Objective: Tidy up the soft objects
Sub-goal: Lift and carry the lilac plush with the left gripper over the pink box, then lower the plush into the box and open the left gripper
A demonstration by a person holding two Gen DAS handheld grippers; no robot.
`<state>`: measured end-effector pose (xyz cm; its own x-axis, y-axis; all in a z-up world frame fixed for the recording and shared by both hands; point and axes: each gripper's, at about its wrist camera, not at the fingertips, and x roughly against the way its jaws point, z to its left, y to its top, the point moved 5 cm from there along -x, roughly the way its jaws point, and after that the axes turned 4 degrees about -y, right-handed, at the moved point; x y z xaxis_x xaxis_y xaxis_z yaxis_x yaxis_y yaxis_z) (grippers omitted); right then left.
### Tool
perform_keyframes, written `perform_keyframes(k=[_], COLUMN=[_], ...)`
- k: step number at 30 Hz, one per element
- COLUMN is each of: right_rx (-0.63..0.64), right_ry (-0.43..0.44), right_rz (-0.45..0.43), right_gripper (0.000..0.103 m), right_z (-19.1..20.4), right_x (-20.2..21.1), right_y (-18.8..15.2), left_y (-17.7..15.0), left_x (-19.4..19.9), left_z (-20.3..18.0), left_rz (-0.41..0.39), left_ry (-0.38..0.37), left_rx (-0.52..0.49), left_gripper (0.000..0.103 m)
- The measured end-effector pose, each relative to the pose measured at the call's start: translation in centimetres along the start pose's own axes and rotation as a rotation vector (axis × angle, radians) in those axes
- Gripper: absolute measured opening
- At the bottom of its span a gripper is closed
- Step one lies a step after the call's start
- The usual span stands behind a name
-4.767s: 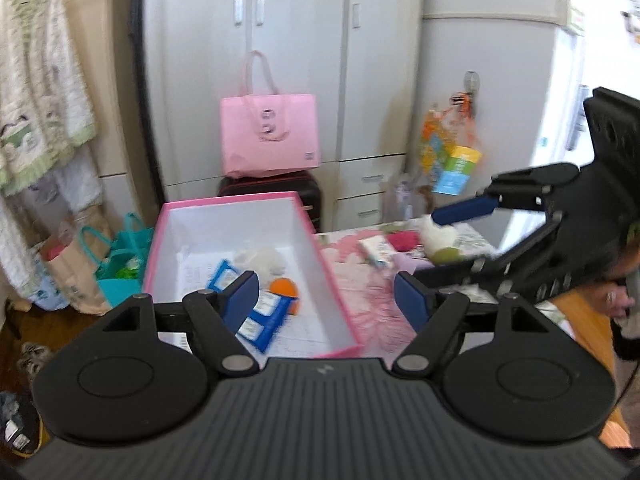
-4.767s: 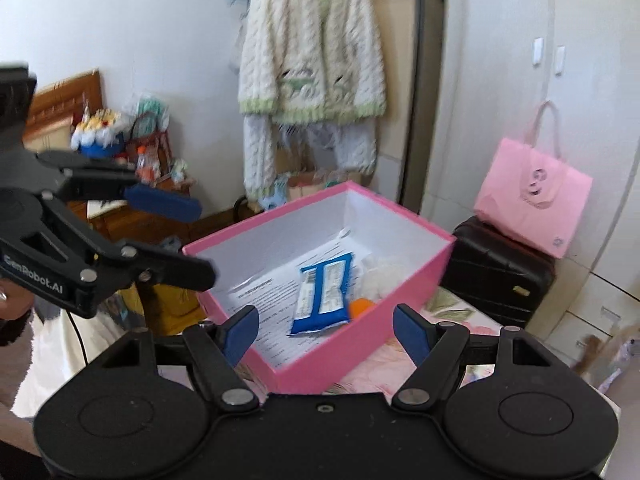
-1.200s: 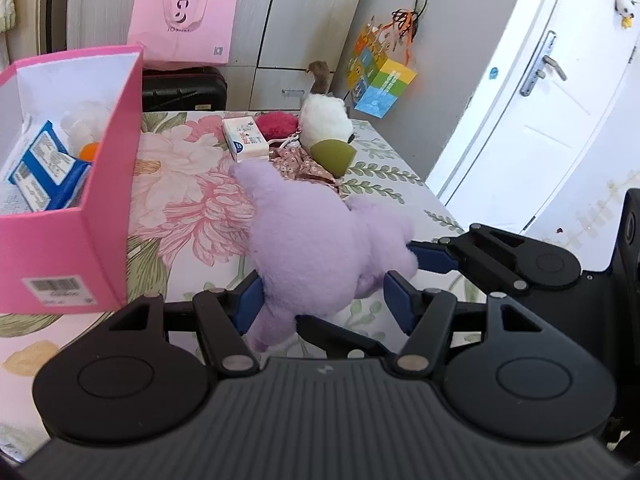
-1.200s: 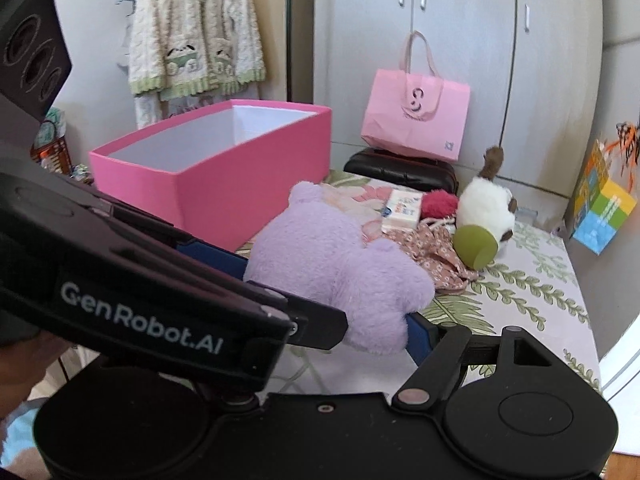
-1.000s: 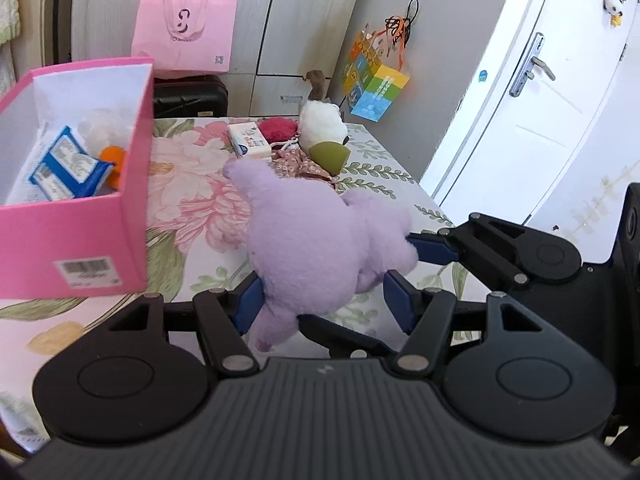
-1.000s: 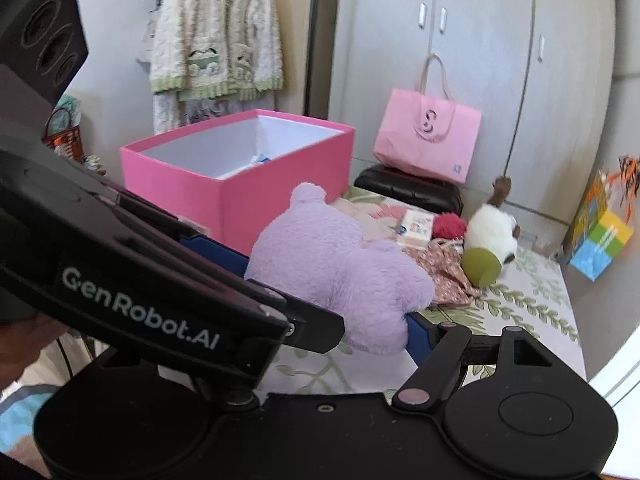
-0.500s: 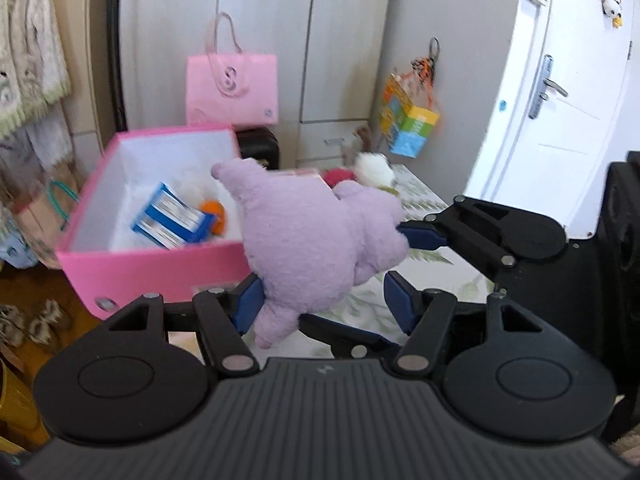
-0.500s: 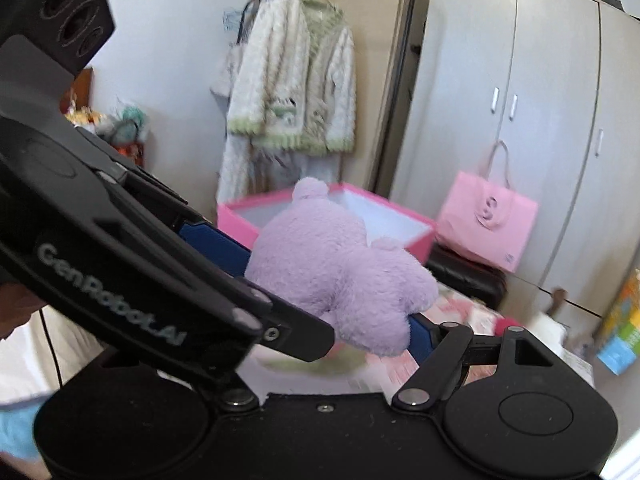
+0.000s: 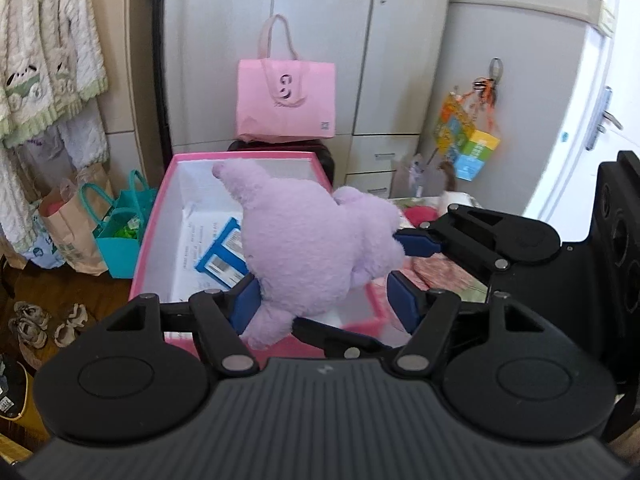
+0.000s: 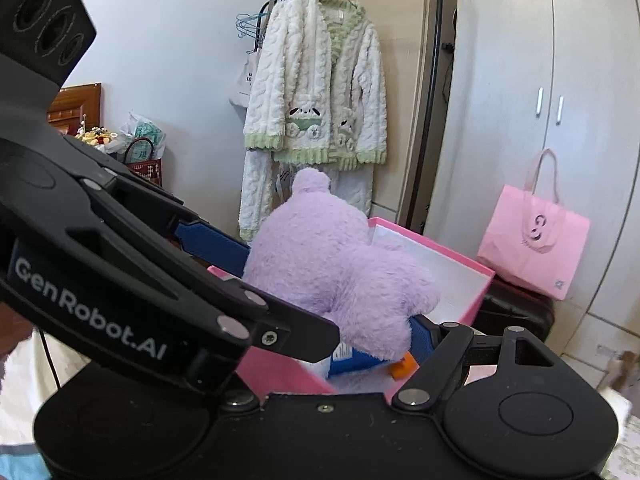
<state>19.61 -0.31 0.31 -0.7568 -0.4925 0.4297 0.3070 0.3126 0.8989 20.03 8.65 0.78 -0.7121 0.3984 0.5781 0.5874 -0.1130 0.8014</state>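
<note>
A large purple plush toy [image 9: 308,248] hangs in the air above the open pink box [image 9: 160,216]. Both grippers hold it. My left gripper [image 9: 324,300] has its blue pads around the plush's lower part. My right gripper [image 10: 332,320] clamps the other side; its blue pad shows in the left wrist view at the plush's right edge. The plush also fills the middle of the right wrist view [image 10: 332,272], over the box [image 10: 476,300]. Inside the box lie a blue packet [image 9: 224,256] and an orange item [image 10: 402,368].
A pink tote bag [image 9: 286,100] stands on a dark suitcase behind the box, before grey wardrobes. A knitted cardigan [image 10: 316,92] hangs at the left. Paper and teal bags [image 9: 120,228] stand on the floor. The floral bed with more soft items [image 9: 424,216] lies to the right.
Both grippers have carried the purple plush up off the bed and leftward, so it now hangs over the pink box. The grip on it has not changed.
</note>
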Motion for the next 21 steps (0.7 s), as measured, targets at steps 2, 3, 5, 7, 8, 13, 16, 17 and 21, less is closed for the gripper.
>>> perform_keyframes(k=[2, 3, 5, 7, 8, 13, 16, 17, 21], right_rx=[-0.027, -0.04, -0.046, -0.043, -0.051, -0.081, -0.08, -0.078, -0.068], right_ry=[0.024, 0.035, 0.039, 0.047, 0.053, 0.075, 0.082, 0.091, 0.114], right_rz=[0.016, 0.023, 0.028, 0.043, 0.054, 0.112, 0.146, 0.154, 0.203], right_gripper=[0.081, 0.081, 0.081, 0.081, 0.081, 0.081, 0.081, 0.081, 0.082], right_z=[-0.6, -0.9, -1.4, -1.8, -2.1, -2.6, -2.5, -2.5, -2.5], right_x=[-1.7, -2.6, -4.1, -5.3, -5.9, -8.2, -9.1, -9.4, -9.8], right_y=[0.3, 0.5, 0.7, 0.8, 0.9, 0.4, 0.0, -0.1, -0.4], left_y=[0.6, 1.0, 1.5, 1.9, 2.0, 1.9, 1.7, 1.6, 1.2], left_x=[-1.0, -1.6, -2.5, -3.5, -4.0, -6.1, -6.9, -7.1, -6.9], left_z=[1.3, 1.8, 2.6, 3.5, 3.8, 5.5, 6.3, 6.4, 6.8], left_rz=[0.009, 0.014, 0.018, 0.023, 0.024, 0.057, 0.089, 0.1, 0.118], left_ry=[0.013, 0.023, 0.025, 0.023, 0.022, 0.004, -0.011, -0.009, 0.008], left_rx=[0.016, 0.014, 0.017, 0.034, 0.044, 0.082, 0.088, 0.091, 0.086], left_gripper=[0.066, 0.066, 0.066, 0.066, 0.066, 0.066, 0.066, 0.066, 0.069])
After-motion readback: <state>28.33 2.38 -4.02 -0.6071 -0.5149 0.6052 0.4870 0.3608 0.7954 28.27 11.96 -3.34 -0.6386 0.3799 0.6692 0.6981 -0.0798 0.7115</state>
